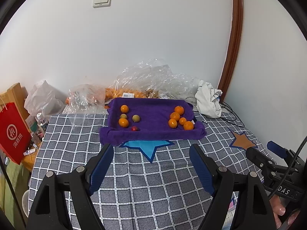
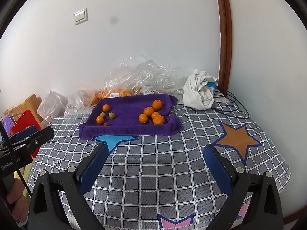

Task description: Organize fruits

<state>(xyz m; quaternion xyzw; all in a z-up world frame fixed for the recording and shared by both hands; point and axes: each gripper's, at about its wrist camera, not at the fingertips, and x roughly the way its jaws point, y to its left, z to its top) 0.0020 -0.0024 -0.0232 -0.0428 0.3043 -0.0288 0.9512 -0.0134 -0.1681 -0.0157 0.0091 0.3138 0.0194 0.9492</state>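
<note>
A purple towel (image 1: 153,134) (image 2: 126,129) lies on the checked bedspread with fruit on it. On its right side sits a cluster of several oranges (image 1: 179,117) (image 2: 152,114). On its left side are two oranges (image 1: 123,122) (image 2: 100,119), two greenish fruits (image 1: 136,118) (image 2: 111,115) and a small red fruit (image 1: 134,128) (image 2: 106,124). My left gripper (image 1: 151,147) is open and empty, in front of the towel. My right gripper (image 2: 156,147) is open and empty, also in front of the towel. Each gripper shows at the edge of the other's view.
Crumpled clear plastic bags (image 1: 145,80) (image 2: 142,74) with more oranges lie behind the towel. A white cloth (image 1: 208,99) (image 2: 198,93) and black cables (image 2: 230,107) are at the back right. A red paper bag (image 1: 12,132) and a bottle (image 1: 41,121) stand left of the bed.
</note>
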